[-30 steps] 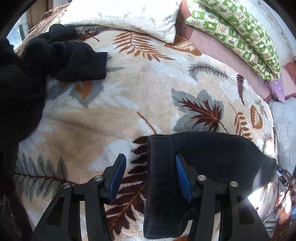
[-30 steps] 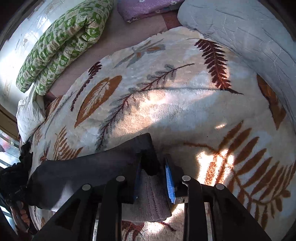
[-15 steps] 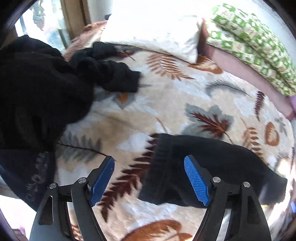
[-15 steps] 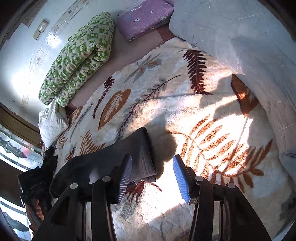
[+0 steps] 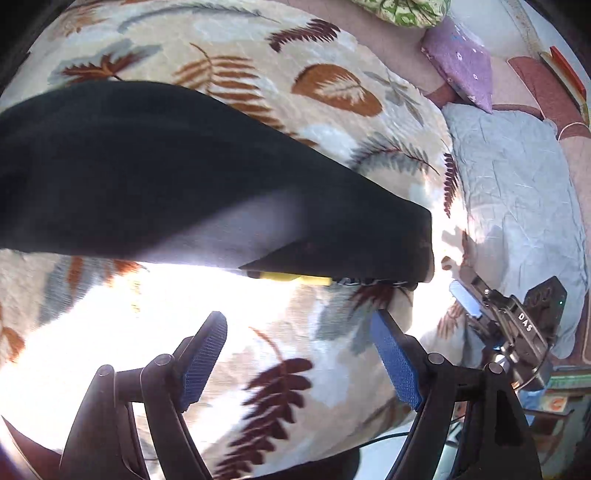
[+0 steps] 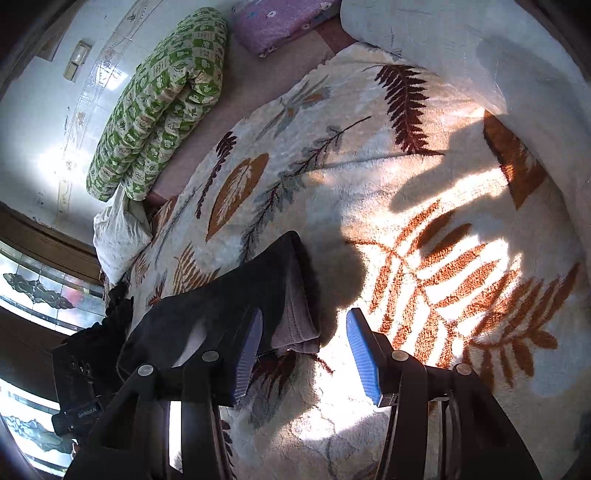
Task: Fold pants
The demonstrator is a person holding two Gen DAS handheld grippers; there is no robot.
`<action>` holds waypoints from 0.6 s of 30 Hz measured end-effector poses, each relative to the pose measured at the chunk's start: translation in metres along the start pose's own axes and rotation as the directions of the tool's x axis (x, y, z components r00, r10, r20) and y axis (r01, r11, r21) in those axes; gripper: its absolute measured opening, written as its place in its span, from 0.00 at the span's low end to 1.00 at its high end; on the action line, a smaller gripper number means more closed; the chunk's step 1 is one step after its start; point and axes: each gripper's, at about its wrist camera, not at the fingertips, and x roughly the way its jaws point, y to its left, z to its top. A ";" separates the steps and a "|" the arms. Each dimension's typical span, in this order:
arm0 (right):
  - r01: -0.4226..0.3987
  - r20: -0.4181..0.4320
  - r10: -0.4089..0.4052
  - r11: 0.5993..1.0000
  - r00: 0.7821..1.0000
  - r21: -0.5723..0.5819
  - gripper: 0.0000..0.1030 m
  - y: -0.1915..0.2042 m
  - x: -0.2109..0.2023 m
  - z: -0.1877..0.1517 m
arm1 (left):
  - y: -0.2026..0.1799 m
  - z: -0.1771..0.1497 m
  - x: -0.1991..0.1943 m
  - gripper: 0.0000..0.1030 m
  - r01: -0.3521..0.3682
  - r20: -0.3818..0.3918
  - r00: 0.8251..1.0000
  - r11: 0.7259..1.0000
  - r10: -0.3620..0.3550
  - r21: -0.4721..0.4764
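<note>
The black pants (image 5: 166, 177) lie folded in a long flat band on the leaf-patterned blanket (image 5: 295, 369). My left gripper (image 5: 301, 356) is open and empty, held just in front of the band's near edge. In the right wrist view the pants (image 6: 229, 299) lie at lower left, one end showing a grey stitched hem. My right gripper (image 6: 303, 354) is open and empty, its left finger beside that hem. The right gripper also shows in the left wrist view (image 5: 476, 306), just past the pants' right end.
A green patterned quilt roll (image 6: 159, 103), a purple pillow (image 6: 277, 18) and a white pillow (image 6: 118, 232) lie along the bed's far side. A pale grey duvet (image 5: 517, 192) lies to the right. A dark clothes pile (image 6: 118, 306) sits near the window.
Both grippers opened and let go of the pants. The left gripper drew back and swung right, so the clothes pile left its view. The right gripper pulled back from the hem.
</note>
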 end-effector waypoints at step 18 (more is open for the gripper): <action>-0.072 -0.035 0.075 0.994 0.997 0.083 0.52 -0.022 0.027 0.023 | 0.020 0.007 0.074 0.76 0.244 0.075 0.970 0.909 -0.233 -0.337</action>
